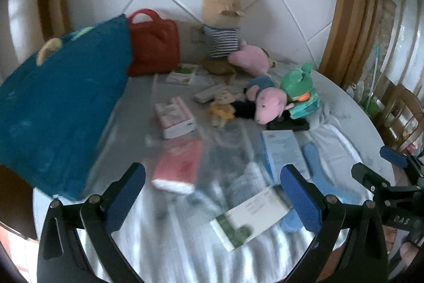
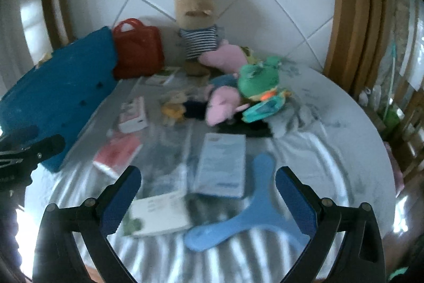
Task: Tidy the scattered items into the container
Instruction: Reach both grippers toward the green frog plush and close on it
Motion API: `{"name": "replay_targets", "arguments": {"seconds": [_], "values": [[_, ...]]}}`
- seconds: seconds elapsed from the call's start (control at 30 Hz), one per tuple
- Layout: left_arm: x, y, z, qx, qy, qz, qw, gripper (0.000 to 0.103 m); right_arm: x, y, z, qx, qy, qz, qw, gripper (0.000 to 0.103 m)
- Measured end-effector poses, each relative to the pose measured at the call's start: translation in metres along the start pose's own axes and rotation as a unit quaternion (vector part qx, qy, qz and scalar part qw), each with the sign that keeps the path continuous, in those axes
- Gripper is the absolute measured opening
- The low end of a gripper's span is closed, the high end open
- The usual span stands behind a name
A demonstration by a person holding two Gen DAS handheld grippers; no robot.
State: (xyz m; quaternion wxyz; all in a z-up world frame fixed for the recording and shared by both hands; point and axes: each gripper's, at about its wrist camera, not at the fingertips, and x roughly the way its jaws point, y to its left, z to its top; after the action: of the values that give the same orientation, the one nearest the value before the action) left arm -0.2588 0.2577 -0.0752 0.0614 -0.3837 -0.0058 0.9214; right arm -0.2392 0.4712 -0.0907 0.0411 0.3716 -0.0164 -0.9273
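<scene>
Risk: clutter is dense and overlapping, so closing on the green-and-white box [image 1: 247,218] near the table's front edge may drag the blue boomerang [image 2: 249,211] touching it, or the clear plastic sheet beneath. Left gripper [image 1: 212,198] wide open, empty; box between its jaws, nearer the right one. Right gripper [image 2: 208,199] wide open, empty, boomerang between. Blue container [image 1: 61,110] at table's left edge.
</scene>
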Motion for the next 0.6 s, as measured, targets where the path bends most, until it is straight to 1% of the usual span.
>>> {"name": "replay_targets", "arguments": {"seconds": [0.1, 0.23, 0.4, 0.47, 0.5, 0.6], "values": [[0.024, -0.020, 0.013, -0.002, 0.014, 0.003, 0.9999, 0.103, 0.026, -0.032, 0.017, 0.002, 0.022, 0.000, 1.000, 0.103], [0.050, -0.036, 0.032, 0.006, 0.022, 0.013, 0.9997, 0.103, 0.047, -0.058, 0.030, 0.007, 0.031, -0.007, 0.999, 0.103], [0.077, -0.050, 0.057, 0.015, 0.021, -0.005, 0.9996, 0.103, 0.059, -0.080, 0.051, 0.019, 0.037, -0.026, 0.999, 0.103], [0.092, -0.060, 0.065, 0.027, 0.025, -0.014, 0.9992, 0.103, 0.060, -0.086, 0.060, 0.015, 0.029, -0.032, 0.999, 0.103], [0.100, -0.065, 0.068, 0.034, 0.027, -0.019, 0.9989, 0.103, 0.061, -0.092, 0.066, 0.017, 0.021, -0.031, 0.999, 0.103], [0.121, -0.079, 0.077, 0.033, 0.040, -0.022, 0.9984, 0.103, 0.074, -0.111, 0.083, 0.028, 0.018, -0.023, 0.999, 0.103]]}}
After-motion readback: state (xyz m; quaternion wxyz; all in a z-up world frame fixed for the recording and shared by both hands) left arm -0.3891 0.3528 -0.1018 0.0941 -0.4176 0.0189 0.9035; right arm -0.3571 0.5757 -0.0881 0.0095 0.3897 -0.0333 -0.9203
